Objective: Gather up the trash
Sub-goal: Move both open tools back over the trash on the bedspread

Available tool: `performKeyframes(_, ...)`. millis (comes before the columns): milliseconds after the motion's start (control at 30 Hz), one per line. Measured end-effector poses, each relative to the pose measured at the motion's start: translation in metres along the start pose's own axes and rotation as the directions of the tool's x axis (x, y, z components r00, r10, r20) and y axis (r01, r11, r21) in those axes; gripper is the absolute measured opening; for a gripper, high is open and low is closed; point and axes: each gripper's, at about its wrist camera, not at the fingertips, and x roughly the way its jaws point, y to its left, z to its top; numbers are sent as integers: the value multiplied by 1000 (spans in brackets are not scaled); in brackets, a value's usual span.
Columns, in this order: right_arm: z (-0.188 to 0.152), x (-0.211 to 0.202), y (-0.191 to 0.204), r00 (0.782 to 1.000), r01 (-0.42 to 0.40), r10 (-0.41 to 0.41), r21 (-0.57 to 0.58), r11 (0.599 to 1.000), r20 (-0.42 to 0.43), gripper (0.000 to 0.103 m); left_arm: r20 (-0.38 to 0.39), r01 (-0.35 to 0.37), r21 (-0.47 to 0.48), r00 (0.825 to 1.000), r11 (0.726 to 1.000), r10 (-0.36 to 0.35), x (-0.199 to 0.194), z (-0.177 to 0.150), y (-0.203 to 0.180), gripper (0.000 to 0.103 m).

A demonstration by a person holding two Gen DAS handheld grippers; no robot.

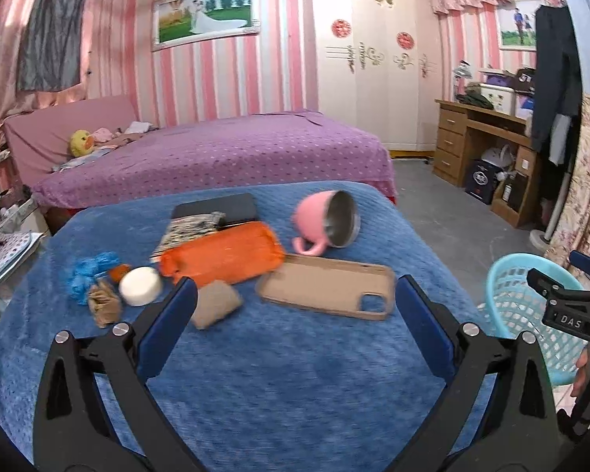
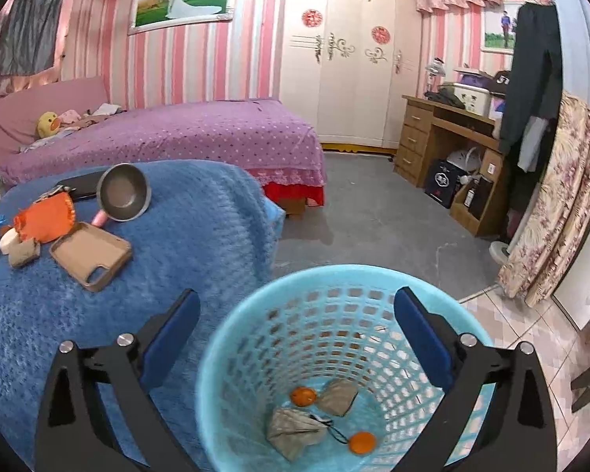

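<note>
My left gripper (image 1: 295, 295) is open and empty above the blue blanket (image 1: 279, 373). A crumpled brown paper wad (image 1: 215, 303) lies just ahead between its fingers. Another brown scrap (image 1: 104, 306), a blue crumpled wrapper (image 1: 90, 271), a small orange peel (image 1: 118, 272) and a white round block (image 1: 141, 285) lie to the left. My right gripper (image 2: 297, 306) is open and empty over the light-blue mesh basket (image 2: 255, 314). The basket holds two grey paper wads (image 2: 295, 430) and two orange pieces (image 2: 362, 442).
An orange pouch (image 1: 224, 255), a tan phone case (image 1: 328, 291), a tipped pink mug (image 1: 326, 222), a dark notebook (image 1: 216, 208) and a patterned booklet (image 1: 188, 228) lie on the blanket. The basket (image 1: 523, 310) stands right of the table. A purple bed (image 1: 224, 153) lies behind.
</note>
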Motion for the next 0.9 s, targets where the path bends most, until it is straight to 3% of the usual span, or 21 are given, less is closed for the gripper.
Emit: performKeyframes(900, 6, -4, 144, 986, -164, 163, -126, 978, -17, 97, -76, -130, -133, 990, 983, 120, 25, -23, 154, 97)
